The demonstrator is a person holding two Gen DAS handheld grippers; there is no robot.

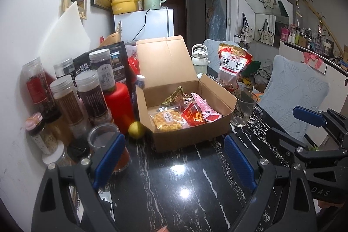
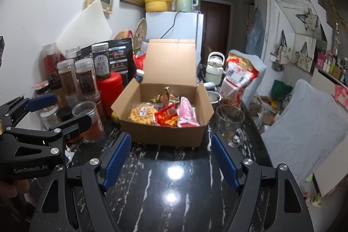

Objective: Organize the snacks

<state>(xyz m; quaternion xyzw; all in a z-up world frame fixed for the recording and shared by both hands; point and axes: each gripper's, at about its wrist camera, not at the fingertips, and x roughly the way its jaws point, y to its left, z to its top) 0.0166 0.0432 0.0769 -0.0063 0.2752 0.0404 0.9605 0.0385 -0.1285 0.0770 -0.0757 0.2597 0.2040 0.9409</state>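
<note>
Snacks fill the cardboard box [image 2: 165,136]; left gripper [image 1: 174,158] and right gripper [image 2: 170,161] gape empty.

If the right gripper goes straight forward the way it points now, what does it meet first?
Probably the near front wall of the open cardboard box, which stands straight ahead of the right gripper. Only bare black marble table lies between, though depth is hard to judge.

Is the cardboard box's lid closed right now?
No. The cardboard box has its lid standing upright at the back, and the waffle pack and red snack packets inside are in plain view.
</note>
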